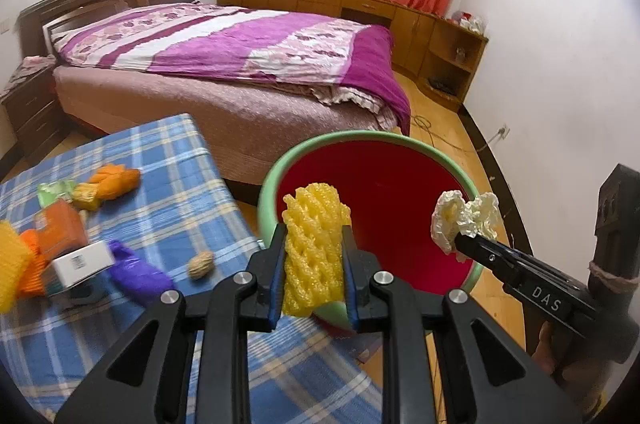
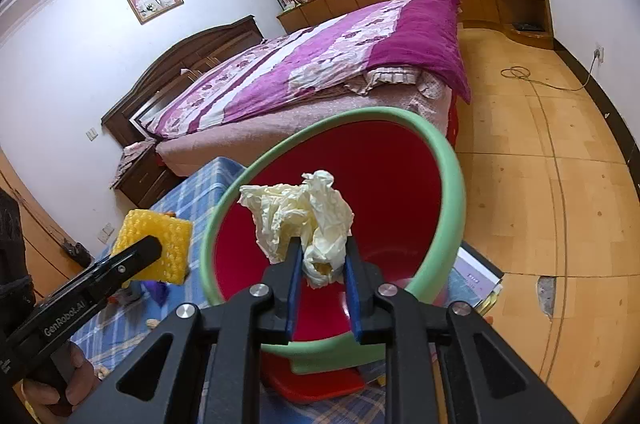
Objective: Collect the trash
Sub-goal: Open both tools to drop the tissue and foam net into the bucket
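The bed (image 1: 224, 63) with its purple and pink quilt lies well behind the red bin (image 1: 384, 183) with a green rim, which serves as the landmark here. The table (image 1: 168, 191), covered in blue checked cloth, sits just left of the bin and touches its side. On the table, left of the bin, lie an orange foam net (image 1: 114, 179), a small white box (image 1: 82, 262), a purple wrapper (image 1: 136, 274) and a walnut (image 1: 201, 264), the nut nearest the bin. The left hand-held gripper (image 1: 314, 264) is clenched on a yellow foam fruit net (image 1: 314, 244), held upright over the bin's near rim. The right hand-held gripper (image 2: 322, 260) grasps a crumpled cream tissue (image 2: 304, 220) between its blue pads (image 2: 294, 288), held above the bin's open mouth, to the right of the foam net and apart from it.
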Demonstrator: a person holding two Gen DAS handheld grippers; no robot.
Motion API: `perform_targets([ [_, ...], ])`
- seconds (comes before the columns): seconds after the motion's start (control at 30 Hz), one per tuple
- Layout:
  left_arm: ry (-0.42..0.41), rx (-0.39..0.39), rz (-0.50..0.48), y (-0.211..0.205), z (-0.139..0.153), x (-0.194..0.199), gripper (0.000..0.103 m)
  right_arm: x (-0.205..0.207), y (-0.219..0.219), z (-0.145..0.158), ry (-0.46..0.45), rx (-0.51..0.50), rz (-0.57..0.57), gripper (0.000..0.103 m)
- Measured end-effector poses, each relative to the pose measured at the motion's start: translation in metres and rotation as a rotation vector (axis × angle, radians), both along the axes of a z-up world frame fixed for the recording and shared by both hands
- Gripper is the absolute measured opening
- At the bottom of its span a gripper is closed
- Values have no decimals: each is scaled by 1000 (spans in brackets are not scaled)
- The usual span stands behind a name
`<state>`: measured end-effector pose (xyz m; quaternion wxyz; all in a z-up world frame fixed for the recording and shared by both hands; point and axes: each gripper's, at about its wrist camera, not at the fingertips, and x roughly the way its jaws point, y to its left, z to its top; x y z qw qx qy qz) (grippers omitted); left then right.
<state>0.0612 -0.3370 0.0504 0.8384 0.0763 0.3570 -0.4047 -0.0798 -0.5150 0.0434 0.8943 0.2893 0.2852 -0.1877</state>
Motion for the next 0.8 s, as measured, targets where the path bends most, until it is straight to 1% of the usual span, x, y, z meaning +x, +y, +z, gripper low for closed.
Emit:
perform_targets([
  [0.13,8,28,-24,-17,-9,4,24,2,-11,-3,8,0,-16,25],
  [0.17,12,33,-29,-19,-10,5,28,2,-12,-4,9,2,-18,25],
  [0.2,19,38,-39,-22,-12,5,35,3,-14,-5,11,5,-21,25],
  [0.27,21,41,-55,-26,-13,5,43,5,-17,-7,12,13,-22,26],
  [0.37,1,38,-60,-27,-12,1,50,5,-17,-9,10,22,-20,32],
  [0.43,-6,34,-54,-25,-11,0,50,5,-15,-10,10,27,-20,39],
  [0.6,12,22,-23,-17,-10,3,50,3,-15,-9,11,20,-28,44],
  [0.73,31,9,13,-4,-9,4,50,-1,-12,-4,-6,20,-29,52],
  [0.8,41,4,24,4,-9,4,50,-3,-9,-2,-14,22,-26,53],
])
